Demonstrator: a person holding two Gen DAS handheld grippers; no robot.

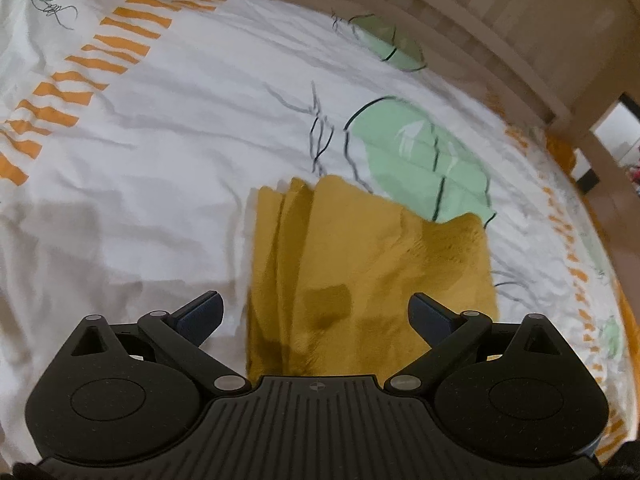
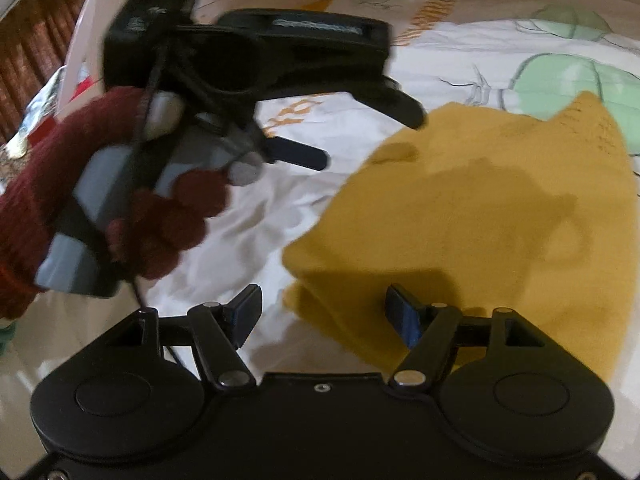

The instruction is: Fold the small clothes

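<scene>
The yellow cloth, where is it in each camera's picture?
Left wrist view: the yellow cloth lies folded in the lower middle, reaching ahead from between the open left tool.
Right wrist view: the yellow cloth fills the right half, ahead of the open right tool; neither tool holds it.
Shared landmark: the green leaf print on the white bedsheet, just beyond the cloth's far edge.

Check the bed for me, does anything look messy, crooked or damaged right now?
Nothing stands out. The mustard cloth lies folded on the wrinkled printed bedsheet, layered edges slightly fanned at one side. Both the left gripper and the right gripper have open, empty jaws.
</scene>
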